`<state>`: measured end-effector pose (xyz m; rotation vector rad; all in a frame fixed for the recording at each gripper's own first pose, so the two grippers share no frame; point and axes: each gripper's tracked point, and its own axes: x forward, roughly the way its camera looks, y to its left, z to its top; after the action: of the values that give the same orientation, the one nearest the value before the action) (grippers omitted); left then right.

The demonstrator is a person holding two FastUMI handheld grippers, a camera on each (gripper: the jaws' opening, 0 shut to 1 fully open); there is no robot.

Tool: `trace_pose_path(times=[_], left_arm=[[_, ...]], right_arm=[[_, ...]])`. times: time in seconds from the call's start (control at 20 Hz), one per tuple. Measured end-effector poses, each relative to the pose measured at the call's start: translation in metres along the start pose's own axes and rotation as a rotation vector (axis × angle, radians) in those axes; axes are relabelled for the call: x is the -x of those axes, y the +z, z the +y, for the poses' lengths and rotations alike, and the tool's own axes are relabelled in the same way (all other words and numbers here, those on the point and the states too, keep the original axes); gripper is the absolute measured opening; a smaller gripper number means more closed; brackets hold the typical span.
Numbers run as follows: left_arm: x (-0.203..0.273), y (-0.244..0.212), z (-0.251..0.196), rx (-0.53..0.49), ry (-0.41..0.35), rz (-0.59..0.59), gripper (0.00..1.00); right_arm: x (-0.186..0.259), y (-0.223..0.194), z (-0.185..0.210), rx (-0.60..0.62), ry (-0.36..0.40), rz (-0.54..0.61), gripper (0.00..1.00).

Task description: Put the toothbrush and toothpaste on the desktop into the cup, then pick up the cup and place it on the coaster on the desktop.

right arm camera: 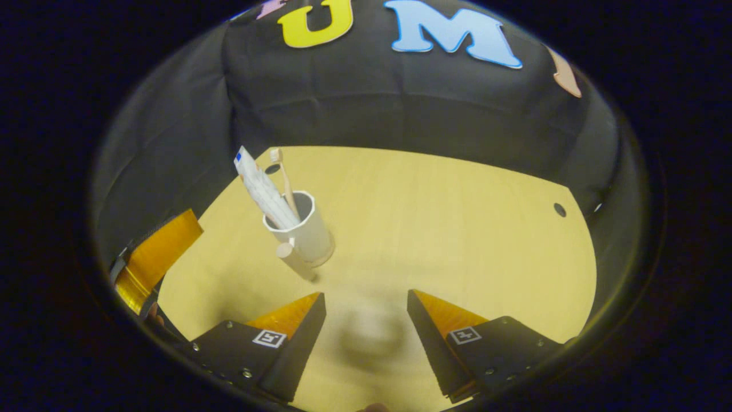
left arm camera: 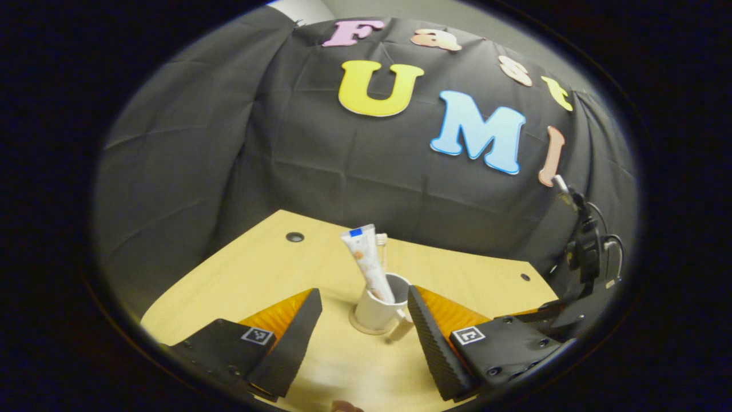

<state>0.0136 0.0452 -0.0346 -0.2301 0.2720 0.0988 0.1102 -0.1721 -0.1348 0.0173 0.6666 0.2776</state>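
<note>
While its fingers stand wide apart and hold nothing, the left tool (left arm camera: 363, 320) has the cup (left arm camera: 377, 309) just ahead between the fingertips, untouched, on the coaster (left arm camera: 361, 329). Paste (left arm camera: 366, 260) and brush (left arm camera: 382, 246) stand in the cup. The right tool (right arm camera: 366, 320), also wide and empty, hovers over the bench (right arm camera: 446, 229), with the cup (right arm camera: 306, 229) ahead to its left.

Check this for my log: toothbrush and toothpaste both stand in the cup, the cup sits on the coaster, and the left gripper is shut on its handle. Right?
Not quite. The left gripper is open: in the left gripper view its fingers stand apart on either side of the cup without pressing it. The toothbrush and toothpaste are in the cup, which sits on the coaster.
</note>
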Motion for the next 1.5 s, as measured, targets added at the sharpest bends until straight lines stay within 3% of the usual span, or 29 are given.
trace_pose_path(times=[0.3,0.6,1.05,1.5], left_arm=[[0.024,0.013,-0.062,-0.043,-0.034,-0.076,0.97],[0.058,0.032,-0.1,-0.1,-0.028,-0.192,0.97],[0.087,0.056,-0.115,-0.169,-0.078,-0.284,0.97],[0.094,0.058,-0.103,-0.212,-0.1,-0.313,0.97]], right_arm=[[0.081,0.035,-0.056,0.017,-0.086,-0.347,0.87],[0.126,0.054,-0.062,0.074,-0.108,-0.579,0.89],[0.169,0.072,-0.07,0.032,-0.197,-0.724,0.86],[0.194,0.072,-0.05,0.126,-0.257,-0.786,0.86]])
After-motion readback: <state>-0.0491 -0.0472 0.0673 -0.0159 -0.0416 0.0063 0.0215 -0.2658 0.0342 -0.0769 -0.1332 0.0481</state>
